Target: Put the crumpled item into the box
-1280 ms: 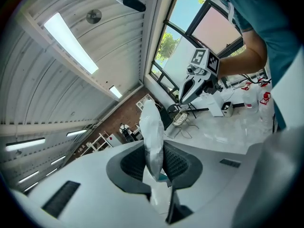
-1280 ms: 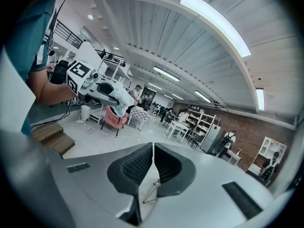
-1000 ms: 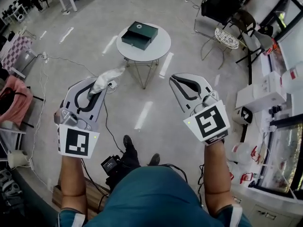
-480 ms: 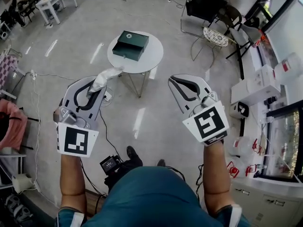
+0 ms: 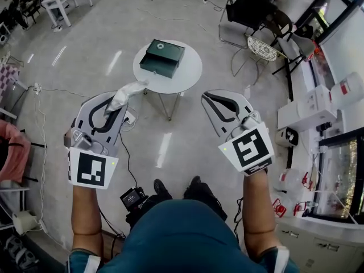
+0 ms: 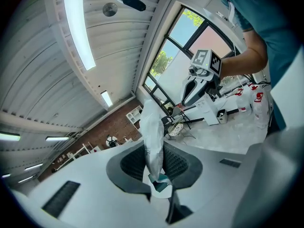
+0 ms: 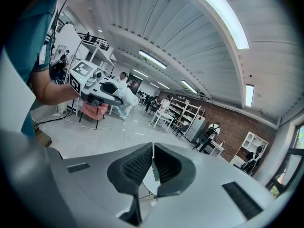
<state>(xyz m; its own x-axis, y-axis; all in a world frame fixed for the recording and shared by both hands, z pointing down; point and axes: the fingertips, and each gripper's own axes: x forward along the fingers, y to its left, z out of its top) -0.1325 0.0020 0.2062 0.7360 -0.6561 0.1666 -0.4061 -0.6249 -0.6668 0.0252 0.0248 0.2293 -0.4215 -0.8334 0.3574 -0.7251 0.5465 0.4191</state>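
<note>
A round white counter [image 5: 186, 77] stands on the pale floor [image 5: 96, 33]. A wire chair [image 5: 263, 48] and a black chair [image 5: 250, 9] stand right of it. White cartons [image 5: 310, 108] sit further right. A cable [image 5: 43, 131] trails at the left.

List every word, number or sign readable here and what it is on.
Nothing here reads as text.
On the left hand-held gripper, its marker cube: black-and-white pattern, no letters.
On the right hand-held gripper, its marker cube: pattern only.
On the box lid: round mark, too small to read.
On the white containers: red labels, too small to read.
</note>
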